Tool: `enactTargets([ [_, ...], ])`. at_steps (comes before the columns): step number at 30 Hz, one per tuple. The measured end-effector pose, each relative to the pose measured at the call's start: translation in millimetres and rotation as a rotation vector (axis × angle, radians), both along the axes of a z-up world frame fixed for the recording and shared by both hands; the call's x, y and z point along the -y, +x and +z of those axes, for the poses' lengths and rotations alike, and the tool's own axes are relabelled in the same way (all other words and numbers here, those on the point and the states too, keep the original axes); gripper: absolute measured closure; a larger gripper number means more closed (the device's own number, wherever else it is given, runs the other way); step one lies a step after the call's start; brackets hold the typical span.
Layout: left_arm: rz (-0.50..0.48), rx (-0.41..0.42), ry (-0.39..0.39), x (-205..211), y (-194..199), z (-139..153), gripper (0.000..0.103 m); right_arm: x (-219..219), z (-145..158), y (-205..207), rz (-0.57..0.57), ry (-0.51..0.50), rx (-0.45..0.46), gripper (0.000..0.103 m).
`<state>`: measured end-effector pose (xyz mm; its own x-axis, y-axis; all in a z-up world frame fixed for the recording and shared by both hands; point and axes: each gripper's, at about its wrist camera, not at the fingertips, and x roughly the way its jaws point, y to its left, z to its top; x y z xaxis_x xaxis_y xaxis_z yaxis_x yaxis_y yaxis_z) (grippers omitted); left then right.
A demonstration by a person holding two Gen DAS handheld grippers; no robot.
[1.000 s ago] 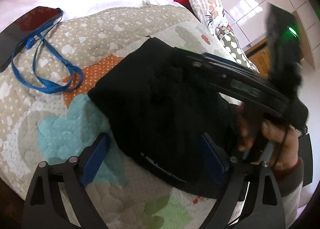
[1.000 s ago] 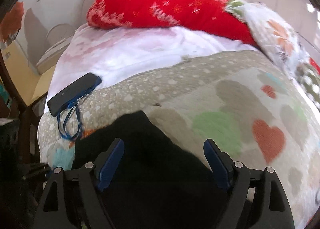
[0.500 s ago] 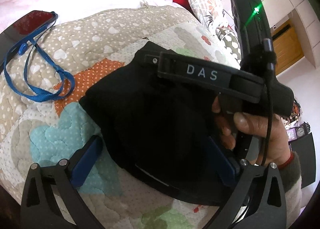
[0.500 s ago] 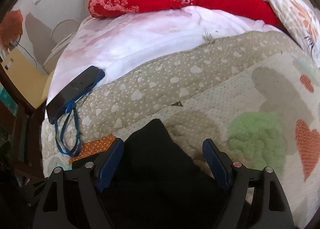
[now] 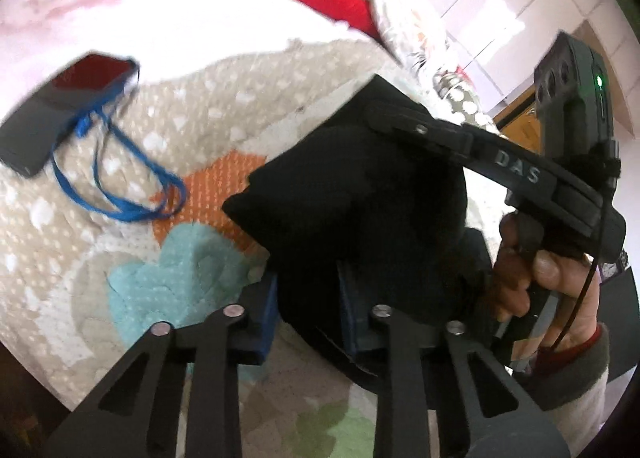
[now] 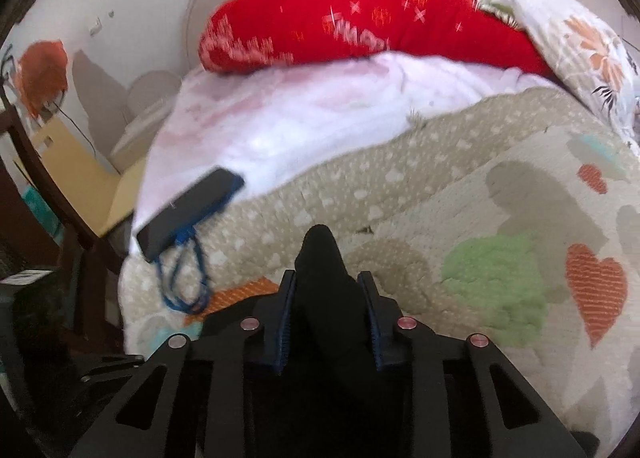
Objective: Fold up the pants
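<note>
The black pants [image 5: 360, 210] are a folded bundle on the patterned quilt [image 5: 120, 258]. My left gripper [image 5: 308, 310] is shut on the near edge of the bundle, its blue pads pressing the cloth. My right gripper [image 6: 326, 322] is shut on a peak of the same black cloth [image 6: 320, 258], which sticks up between its pads. In the left wrist view the right gripper's body [image 5: 500, 162] and the hand holding it lie over the pants at the right.
A dark phone [image 5: 60, 114] with a blue lanyard [image 5: 120, 186] lies on the quilt to the left; it also shows in the right wrist view [image 6: 188, 214]. A red pillow [image 6: 360, 26] and a floral pillow [image 6: 580, 42] lie at the bed's head. The bed edge drops off at left.
Both grippers have closed from wide open onto the black pants. The bundle is bunched and raised between the pads, and both views have shifted.
</note>
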<state>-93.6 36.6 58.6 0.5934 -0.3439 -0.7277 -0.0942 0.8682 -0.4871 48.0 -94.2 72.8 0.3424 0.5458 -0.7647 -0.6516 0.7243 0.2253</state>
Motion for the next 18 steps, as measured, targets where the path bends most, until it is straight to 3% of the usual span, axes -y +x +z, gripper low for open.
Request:
enactTargets([
  [5, -0.036, 0.123, 0.079, 19.6, -19.3, 32.1, 0.083, 36.0, 38.2, -15.9, -0.029, 0.099, 0.044, 0.076],
  [11, -0.174, 0.296, 0.194, 78.0, -47.2, 66.9, 0.083, 109.0, 69.0, -49.2, -0.108, 0.174, 0.107, 0.077],
  [14, -0.301, 0.358, 0.232, 121.4, -61.3, 70.6, 0.083, 163.4, 72.2, -72.7, -0.199, 0.182, 0.131, 0.081],
  [18, -0.565, 0.316, 0.258, 201.9, -66.5, 37.6, 0.077, 236.8, 58.1, -101.9, -0.393, 0.152, 0.108, 0.079],
])
